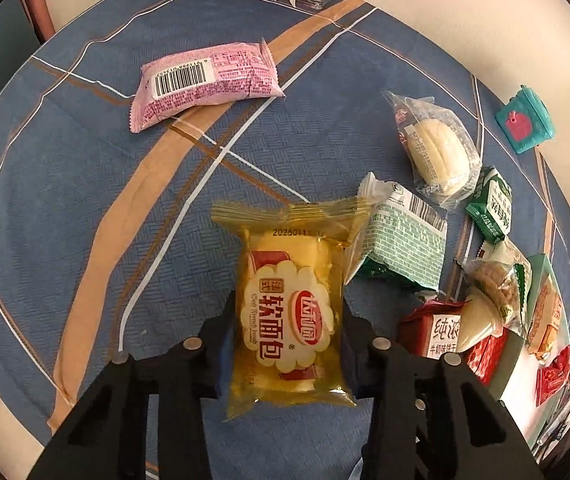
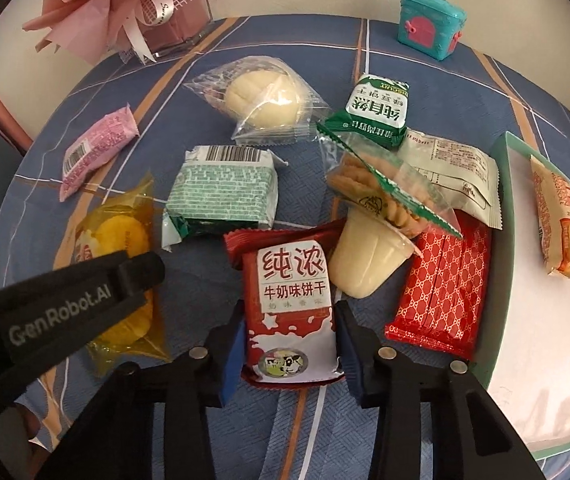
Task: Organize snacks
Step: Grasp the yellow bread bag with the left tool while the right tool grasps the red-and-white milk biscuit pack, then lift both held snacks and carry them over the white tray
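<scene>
Each gripper (image 1: pixel 289 344) (image 2: pixel 289 336) astride a snack.

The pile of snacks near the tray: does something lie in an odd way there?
Yes. A clear green-edged biscuit packet lies tilted on top of a pale yellow pudding cup, which lies on its side against the red patterned packet. Nothing looks torn or spilled.

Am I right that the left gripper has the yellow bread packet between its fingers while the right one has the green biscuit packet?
Not quite. The left gripper does hold the yellow bread packet, but the right gripper straddles the red milk biscuit packet, as the right wrist view shows. The green biscuit packet lies untouched farther back.
</scene>
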`<control>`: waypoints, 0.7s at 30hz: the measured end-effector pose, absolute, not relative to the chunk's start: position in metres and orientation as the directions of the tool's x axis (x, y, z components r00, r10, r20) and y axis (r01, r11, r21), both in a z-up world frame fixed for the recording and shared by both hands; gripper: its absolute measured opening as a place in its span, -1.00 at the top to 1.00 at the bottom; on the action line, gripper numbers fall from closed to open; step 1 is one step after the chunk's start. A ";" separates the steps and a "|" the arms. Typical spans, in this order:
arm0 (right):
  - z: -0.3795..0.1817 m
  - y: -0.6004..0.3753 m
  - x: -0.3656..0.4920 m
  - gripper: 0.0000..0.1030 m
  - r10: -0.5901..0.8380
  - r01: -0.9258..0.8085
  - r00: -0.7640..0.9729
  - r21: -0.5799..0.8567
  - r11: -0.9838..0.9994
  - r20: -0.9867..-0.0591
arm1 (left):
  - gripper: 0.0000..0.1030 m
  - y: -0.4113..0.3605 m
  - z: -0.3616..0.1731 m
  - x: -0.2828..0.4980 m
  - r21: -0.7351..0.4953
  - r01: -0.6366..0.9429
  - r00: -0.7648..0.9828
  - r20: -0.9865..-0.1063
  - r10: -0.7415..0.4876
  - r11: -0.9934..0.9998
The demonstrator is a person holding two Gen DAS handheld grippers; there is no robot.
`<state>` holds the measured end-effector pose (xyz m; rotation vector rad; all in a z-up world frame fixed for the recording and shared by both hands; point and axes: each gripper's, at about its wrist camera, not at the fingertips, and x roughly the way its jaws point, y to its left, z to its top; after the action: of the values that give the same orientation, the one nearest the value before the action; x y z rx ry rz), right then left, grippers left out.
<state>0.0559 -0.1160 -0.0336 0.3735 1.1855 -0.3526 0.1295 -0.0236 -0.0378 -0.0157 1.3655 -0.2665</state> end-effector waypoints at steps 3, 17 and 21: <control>-0.030 -0.116 0.050 0.18 -0.044 0.449 0.341 0.121 0.885 -0.939 | 0.19 -0.018 -0.030 0.126 -0.166 0.174 0.183 -0.963 -0.198 0.971; 0.017 -0.112 0.038 0.19 0.015 0.436 0.428 0.221 0.873 -0.903 | 0.21 0.005 0.030 0.110 -0.241 0.163 0.293 -0.914 -0.281 0.957; 0.029 -0.113 0.031 0.19 0.008 0.440 0.435 0.220 0.870 -0.900 | 0.21 0.003 0.044 0.104 -0.249 0.178 0.320 -0.900 -0.295 0.952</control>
<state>0.0311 -0.1128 0.0285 0.4635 1.0964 -0.2815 0.1041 0.0027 0.0440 -0.1108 1.2064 -0.3122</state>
